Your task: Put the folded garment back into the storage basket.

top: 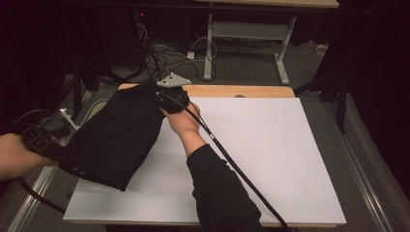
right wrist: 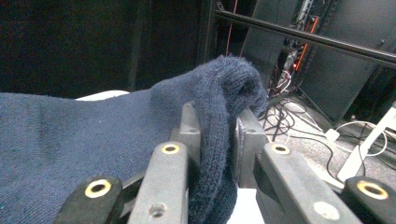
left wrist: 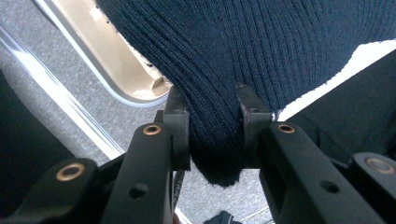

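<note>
A dark navy ribbed knit garment [top: 116, 135] is stretched between both grippers over the table's left part, hanging past the left edge. My left gripper [top: 58, 152] sits off the table's left side, shut on a bunched fold of the knit garment [left wrist: 219, 93]. At the far left corner of the white sheet my right gripper [top: 162, 94] is shut on another bunched end of the knit garment [right wrist: 219, 102], which bulges up above its jaws.
A white sheet [top: 261, 159] covers most of the wooden table [top: 232, 90]. A metal rail [top: 34, 188] runs along the floor at the left. Cables [top: 164, 55] and a table frame [top: 246, 31] lie on the grey floor beyond the far edge.
</note>
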Demonstrator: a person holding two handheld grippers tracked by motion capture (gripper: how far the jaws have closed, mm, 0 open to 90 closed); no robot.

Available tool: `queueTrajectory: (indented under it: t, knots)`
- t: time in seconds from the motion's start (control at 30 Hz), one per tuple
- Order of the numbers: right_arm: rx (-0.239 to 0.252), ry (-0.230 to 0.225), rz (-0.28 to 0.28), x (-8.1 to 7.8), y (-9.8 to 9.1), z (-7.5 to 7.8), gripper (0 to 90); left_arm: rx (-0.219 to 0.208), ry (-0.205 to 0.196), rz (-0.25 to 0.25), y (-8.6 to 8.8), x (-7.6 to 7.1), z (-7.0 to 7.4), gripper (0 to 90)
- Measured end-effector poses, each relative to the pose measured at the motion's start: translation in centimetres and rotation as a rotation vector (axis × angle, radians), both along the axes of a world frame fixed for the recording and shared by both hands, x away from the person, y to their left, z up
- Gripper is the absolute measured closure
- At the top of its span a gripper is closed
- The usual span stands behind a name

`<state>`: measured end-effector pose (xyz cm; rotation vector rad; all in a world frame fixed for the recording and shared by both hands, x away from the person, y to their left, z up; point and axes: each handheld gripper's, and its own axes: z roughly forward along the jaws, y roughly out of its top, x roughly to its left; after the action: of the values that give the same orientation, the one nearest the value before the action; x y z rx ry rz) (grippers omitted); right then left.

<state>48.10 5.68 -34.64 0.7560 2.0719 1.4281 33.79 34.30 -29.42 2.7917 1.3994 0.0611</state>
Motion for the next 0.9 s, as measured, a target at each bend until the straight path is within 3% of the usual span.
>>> queueTrajectory:
  t: [0.47,0.67,0.9]
  knots:
    - [-0.007,-0.015,0.039,2.5,4.1,0.3,78.5,-0.011,-0.028,0.076,3.3,0.2,0.1,69.1]
    - [-0.022,0.022,0.042,3.6,5.6,-1.2,78.4,-0.028,-0.014,0.106,4.6,0.2,-1.1,69.0]
    - [-0.076,0.096,0.026,4.2,6.8,-4.5,76.9,-0.031,0.022,0.098,4.4,0.1,-3.1,68.0]
